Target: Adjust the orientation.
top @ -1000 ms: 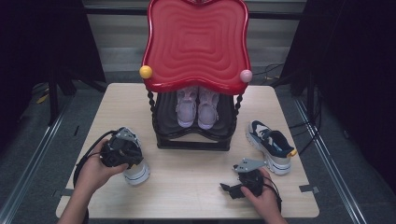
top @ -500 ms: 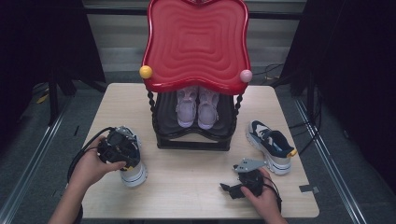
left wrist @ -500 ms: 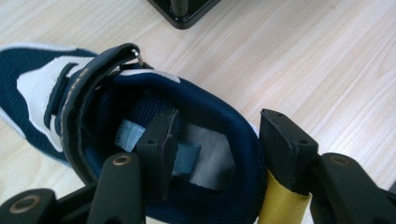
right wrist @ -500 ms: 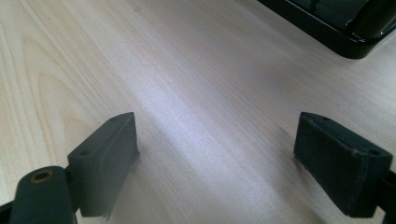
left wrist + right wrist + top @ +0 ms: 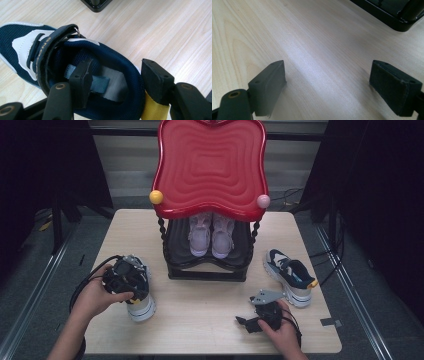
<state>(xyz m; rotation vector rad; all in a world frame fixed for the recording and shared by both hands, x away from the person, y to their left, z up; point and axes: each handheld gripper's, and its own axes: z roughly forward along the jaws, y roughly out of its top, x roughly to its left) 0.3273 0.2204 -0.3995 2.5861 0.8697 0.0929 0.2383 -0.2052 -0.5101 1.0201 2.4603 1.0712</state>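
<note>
A navy mesh shoe [image 5: 143, 308] with a white sole and a yellow heel tab stands on the table at the front left. My left gripper [image 5: 125, 277] is over its heel. In the left gripper view the left gripper [image 5: 120, 75] straddles the heel collar of the shoe [image 5: 22, 47], one jaw inside the opening and the other outside by the yellow tab. The jaws have just been opening and do not squeeze the collar. My right gripper [image 5: 247, 324] rests low at the front right, open over bare wood [image 5: 327, 82].
A black rack [image 5: 175, 265] with a red wavy top [image 5: 210, 165] stands mid-table and holds a pair of pale pink shoes [image 5: 211, 234]. The matching navy shoe [image 5: 290, 276] lies to the right of the rack. The rack's base [image 5: 392, 15] is ahead of the right gripper.
The left hand and its gripper have shifted a little to the left over the shoe's heel. The shoe and the right hand have stayed where they were.
</note>
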